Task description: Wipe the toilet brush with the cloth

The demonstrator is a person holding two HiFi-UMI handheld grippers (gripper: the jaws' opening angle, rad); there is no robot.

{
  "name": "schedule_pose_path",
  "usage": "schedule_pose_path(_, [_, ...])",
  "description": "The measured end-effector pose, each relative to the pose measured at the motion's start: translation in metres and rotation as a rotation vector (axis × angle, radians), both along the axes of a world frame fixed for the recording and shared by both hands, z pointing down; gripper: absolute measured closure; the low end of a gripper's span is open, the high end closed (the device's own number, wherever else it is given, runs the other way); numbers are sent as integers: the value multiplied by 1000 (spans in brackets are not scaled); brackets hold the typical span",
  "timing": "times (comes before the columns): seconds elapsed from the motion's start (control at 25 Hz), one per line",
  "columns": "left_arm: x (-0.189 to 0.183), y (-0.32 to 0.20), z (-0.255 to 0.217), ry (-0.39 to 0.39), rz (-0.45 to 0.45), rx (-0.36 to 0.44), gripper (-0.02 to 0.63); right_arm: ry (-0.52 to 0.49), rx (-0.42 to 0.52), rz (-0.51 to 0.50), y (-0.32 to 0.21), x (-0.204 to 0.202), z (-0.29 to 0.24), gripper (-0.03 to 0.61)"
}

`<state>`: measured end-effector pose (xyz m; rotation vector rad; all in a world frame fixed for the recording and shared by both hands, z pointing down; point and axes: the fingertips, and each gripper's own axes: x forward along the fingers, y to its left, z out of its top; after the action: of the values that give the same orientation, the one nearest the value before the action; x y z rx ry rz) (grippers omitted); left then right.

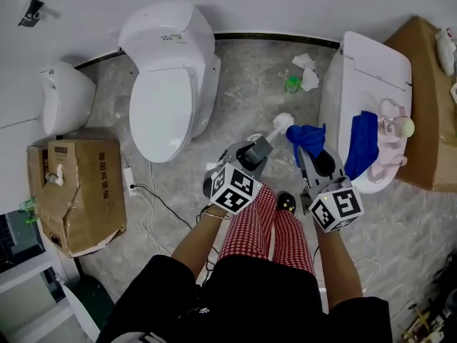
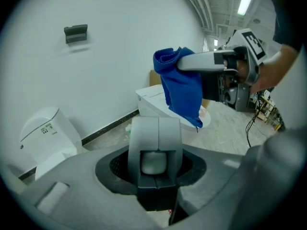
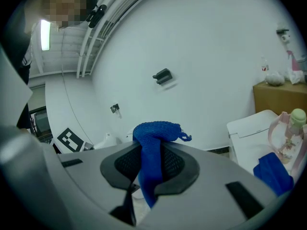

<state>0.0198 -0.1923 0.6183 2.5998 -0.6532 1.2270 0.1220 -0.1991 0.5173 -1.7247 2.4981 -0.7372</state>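
Note:
In the head view my left gripper point(image 1: 261, 149) is shut on the handle of the toilet brush, whose white head point(image 1: 283, 122) points away toward the floor. In the left gripper view the handle's grey-white end point(image 2: 153, 163) sits between the closed jaws. My right gripper point(image 1: 307, 153) is shut on a blue cloth point(image 1: 305, 136), which hangs just right of the brush head. The same cloth point(image 2: 180, 86) hangs above the left jaws, and it bunches up out of the right jaws point(image 3: 151, 143). I cannot tell whether cloth and brush touch.
A white toilet point(image 1: 171, 84) stands at the far left and another point(image 1: 371, 70) at the right, with a second blue cloth point(image 1: 361, 145) on its seat. A cardboard box point(image 1: 75, 191), floor cables point(image 1: 153, 206), crumpled paper point(image 1: 305, 70) and a brown cabinet point(image 1: 428, 98) surround me.

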Motion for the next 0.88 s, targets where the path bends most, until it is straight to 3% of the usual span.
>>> schedule_pose_path(0.56, [-1,-9,-42,34,-42,56,442,28,64,14,-5,30,-34,502])
schedule_pose_path(0.88, [14,-19,-89,76,-24,148,442,32,98,-4,-5,32,-59,502])
